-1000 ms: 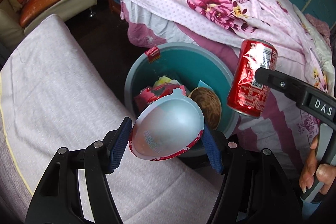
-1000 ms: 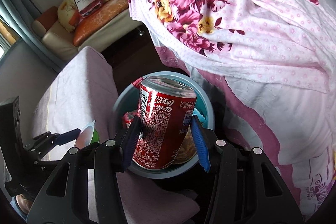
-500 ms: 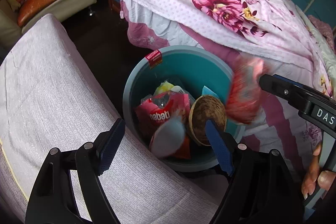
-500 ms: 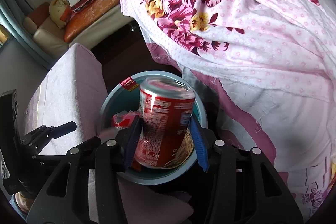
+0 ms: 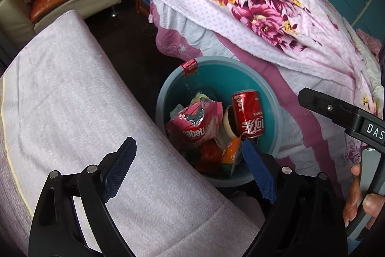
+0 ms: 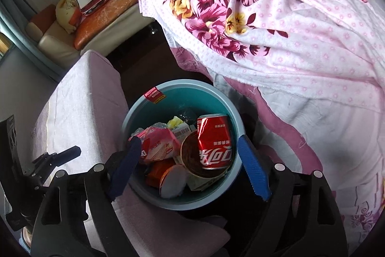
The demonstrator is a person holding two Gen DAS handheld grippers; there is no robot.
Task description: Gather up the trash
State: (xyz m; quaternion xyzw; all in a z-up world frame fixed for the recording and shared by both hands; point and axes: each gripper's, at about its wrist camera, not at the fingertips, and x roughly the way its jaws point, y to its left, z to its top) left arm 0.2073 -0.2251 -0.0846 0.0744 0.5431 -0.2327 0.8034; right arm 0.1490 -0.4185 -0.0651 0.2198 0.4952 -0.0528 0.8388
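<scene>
Left wrist view: the left tongs (image 5: 187, 166) are opening and empty above a teal trash bin (image 5: 270, 98), where a red cola can (image 5: 249, 117) lies on a pink snack wrapper (image 5: 192, 127).

Right wrist view: the right tongs (image 6: 192, 166) are opening with nothing between them, over the bin. The drop looks done; next, probably, comes finding more trash.

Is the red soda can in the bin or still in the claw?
In the bin. The red can lies on the trash inside the teal bin, and nothing is between the opening jaws of the right claw.
</scene>
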